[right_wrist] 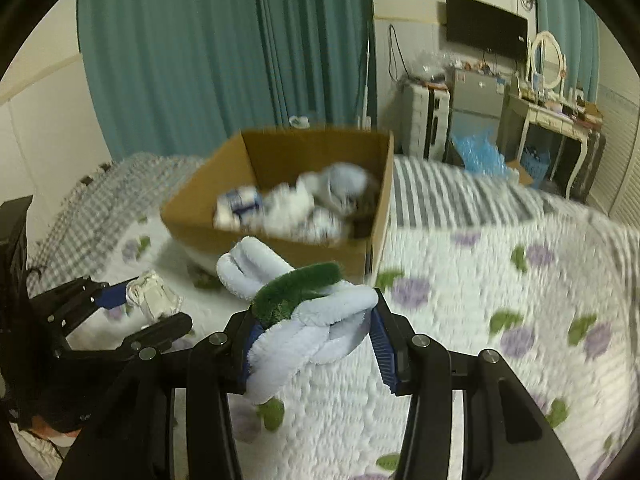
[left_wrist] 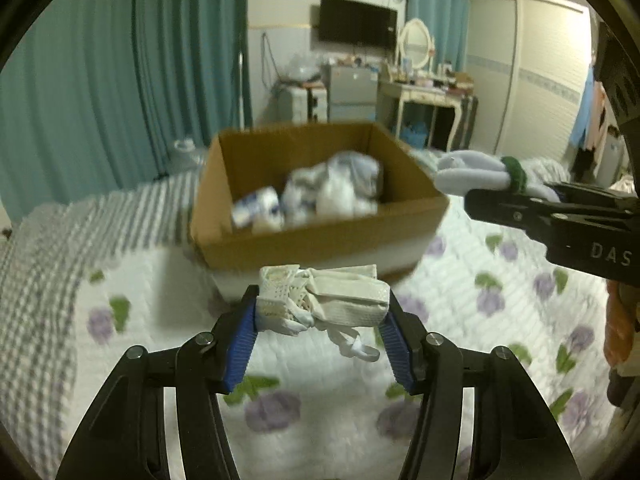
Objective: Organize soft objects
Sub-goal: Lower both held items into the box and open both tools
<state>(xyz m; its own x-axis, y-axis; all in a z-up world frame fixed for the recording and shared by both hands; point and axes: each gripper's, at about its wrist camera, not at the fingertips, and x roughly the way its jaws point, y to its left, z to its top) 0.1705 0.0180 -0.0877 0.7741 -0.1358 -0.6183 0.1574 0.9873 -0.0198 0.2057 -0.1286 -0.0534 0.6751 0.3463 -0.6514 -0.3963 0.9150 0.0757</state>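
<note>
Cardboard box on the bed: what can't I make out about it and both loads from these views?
- Brown cardboard box contents, both wrist views: motion blur; only pale bundles show.
- White knitted bundle in left hand-held gripper: folded; item type unclear.
- Pale blue fluffy item with green band in right hand-held gripper: lower end hidden behind the fingers.

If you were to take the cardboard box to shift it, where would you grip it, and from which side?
Grip the box by its near wall, coming down from above with one finger inside and one outside. The top is open and that thin rim stands upright facing both grippers; the soft items lie lower, behind it. Both grippers are full now, so one must unload first.
</note>
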